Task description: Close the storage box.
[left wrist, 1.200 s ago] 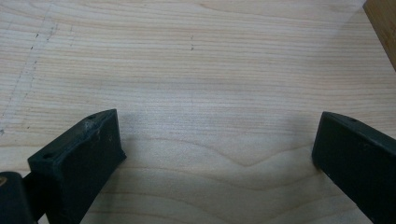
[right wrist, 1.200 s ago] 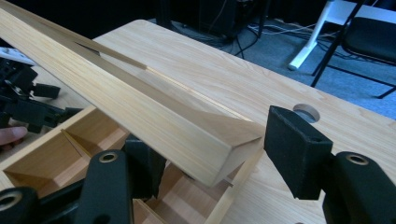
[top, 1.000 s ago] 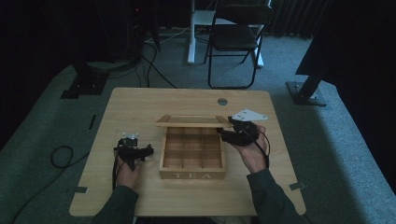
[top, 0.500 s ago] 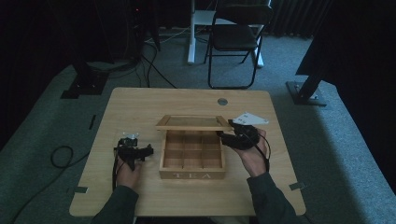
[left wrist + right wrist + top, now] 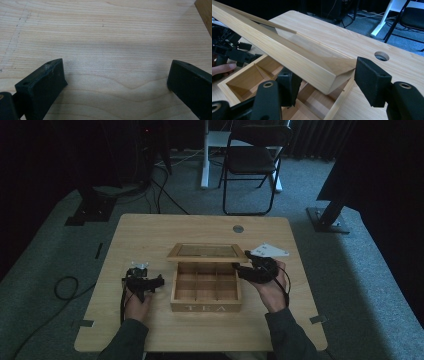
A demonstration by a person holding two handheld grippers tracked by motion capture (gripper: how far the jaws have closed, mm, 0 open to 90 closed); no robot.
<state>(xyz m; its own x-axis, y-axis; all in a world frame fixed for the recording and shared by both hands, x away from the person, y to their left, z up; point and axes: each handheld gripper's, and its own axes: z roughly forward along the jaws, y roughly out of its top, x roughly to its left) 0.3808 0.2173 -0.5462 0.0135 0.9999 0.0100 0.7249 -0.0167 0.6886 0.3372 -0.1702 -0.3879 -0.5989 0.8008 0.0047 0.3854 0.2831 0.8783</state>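
Left gripper (image 5: 142, 282) rests low on the counter (image 5: 150, 235), just left of the tea box (image 5: 205, 287); in its own view the jaws stand wide apart over bare wood, holding nothing.

Tea box sits mid-counter, "TEA" on its near face, nine compartments, which look empty as far as we can see. Lid (image 5: 206, 251) hinged at the far edge, partly raised.

Right gripper (image 5: 242, 270) is at the box's right far corner. In its own view the jaws are open, straddling the lid's (image 5: 287, 53) corner without clamping it.

We judge the step to be moving the lid, opening or closing we cannot tell. Next move calls for steady contact at that corner, swinging about the hinge.
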